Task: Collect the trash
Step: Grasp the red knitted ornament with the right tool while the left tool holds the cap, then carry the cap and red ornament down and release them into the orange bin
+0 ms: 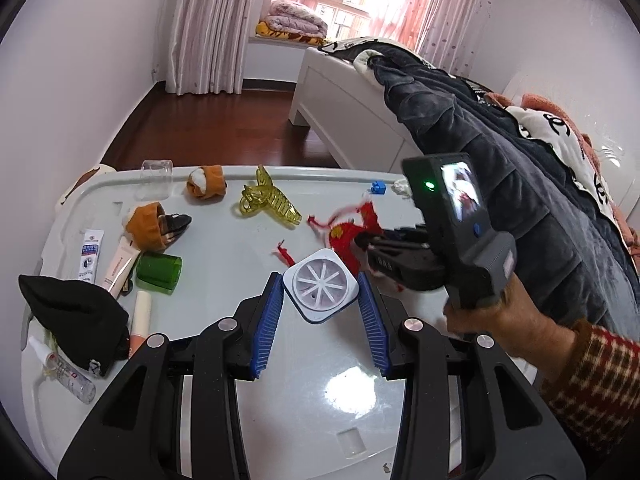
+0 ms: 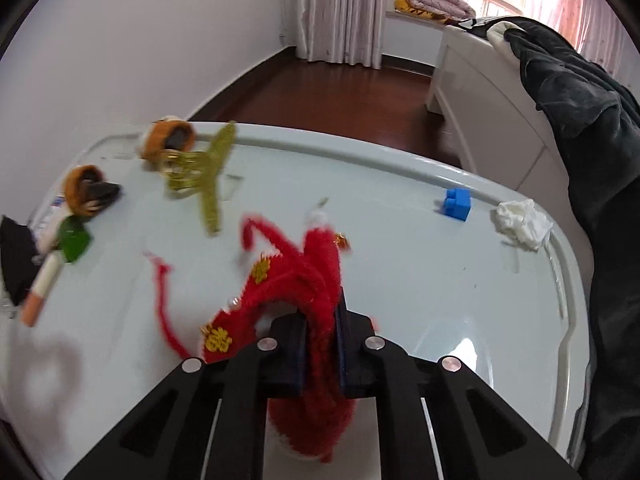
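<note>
**Red fuzzy ornament clamped, white box held**

Left wrist view: the left gripper (image 1: 320, 280) grasped a square white box (image 1: 319, 286) with a spoked round top, its blue pads (image 1: 269, 312) pressing on the box's two sides above the pale table (image 1: 312, 400). Just to the right, a hand (image 1: 496, 312) in a checked sleeve (image 1: 600, 392) held the right gripper (image 1: 362, 242), whose tips were buried in the red ornament (image 1: 352, 236). Farther off lay a yellow hair clip (image 1: 268, 200), and a blue block (image 1: 378, 188) near the far edge. On the left sat a green cup (image 1: 159, 272), tubes (image 1: 116, 268), a black cloth (image 1: 76, 320) and two orange socks (image 1: 148, 226).

Right wrist view: the right gripper (image 2: 320, 344) was clenched on the ornament (image 2: 308, 292), the fuzzy red body pinched between its jaws and bulging out near and far of them, with red strands trailing to the left over the table (image 2: 440, 300). The picture was blurred. At the far right lay the block (image 2: 457, 204) and, just beside it, a crumpled white tissue (image 2: 520, 224) by the rim. The clip (image 2: 204, 168) lay far left.
</note>
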Tool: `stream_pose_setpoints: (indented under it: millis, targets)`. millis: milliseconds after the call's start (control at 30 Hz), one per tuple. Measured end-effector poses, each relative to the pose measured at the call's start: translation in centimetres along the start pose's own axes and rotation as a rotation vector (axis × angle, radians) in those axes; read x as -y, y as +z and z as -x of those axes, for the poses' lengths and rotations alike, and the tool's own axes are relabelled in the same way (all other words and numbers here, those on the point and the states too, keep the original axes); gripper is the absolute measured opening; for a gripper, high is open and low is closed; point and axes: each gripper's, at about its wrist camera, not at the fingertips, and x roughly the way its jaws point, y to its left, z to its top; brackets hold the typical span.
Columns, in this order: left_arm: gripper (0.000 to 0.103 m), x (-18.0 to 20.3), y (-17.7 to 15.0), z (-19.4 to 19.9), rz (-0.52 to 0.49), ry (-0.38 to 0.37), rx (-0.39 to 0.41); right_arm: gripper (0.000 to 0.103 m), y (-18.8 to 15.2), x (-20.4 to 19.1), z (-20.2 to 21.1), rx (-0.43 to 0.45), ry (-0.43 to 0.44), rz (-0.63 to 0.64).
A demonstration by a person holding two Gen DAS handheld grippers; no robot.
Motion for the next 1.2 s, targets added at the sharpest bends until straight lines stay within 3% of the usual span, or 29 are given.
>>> stream_pose_setpoints:
  millis: [333, 533, 733, 933, 1033, 1100, 1133, 1200]
  targets:
    - [0.038, 1.6, -0.6, 2.2, -0.043, -0.051, 0.018, 0.011, -4.4, -1.1, 10.6, 0.093, 0.125, -0.069]
    - [0.038, 4.4, -3.6, 6.7, -0.076, -0.084, 0.029, 0.011, -11.3, -2.6, 18.0, 0.094, 0.176, -0.081]
    - [0.038, 6.5, -11.2, 10.0, -0.077, -0.122, -0.102, 0.013, -20.3, -4.2, 21.0, -0.008, 0.201, -0.075]
    - [0.038, 7.7, -18.3, 9.8, -0.075, -0.124, -0.275, 0.016, -27.7, -5.2, 19.4, -0.154, 0.205, -0.116]
    - [0.038, 8.3, -20.6, 9.0, -0.098, -0.087, -0.335, 0.029, -30.1, -6.1, 17.4, -0.242, 0.202, -0.128]
    - [0.04, 8.7, -21.6, 8.2, -0.114, -0.046, -0.375, 0.058, -30.7, -6.6, 16.5, -0.286, 0.188, -0.113]
    - [0.044, 8.7, -22.0, 7.9, -0.118, -0.032, -0.396, 0.062, -30.9, -6.9, 16.1, -0.303, 0.184, -0.106]
    - [0.065, 8.6, -22.5, 7.4, -0.103, 0.008, -0.425, 0.065, -30.8, -7.0, 16.3, -0.296, 0.179, -0.098]
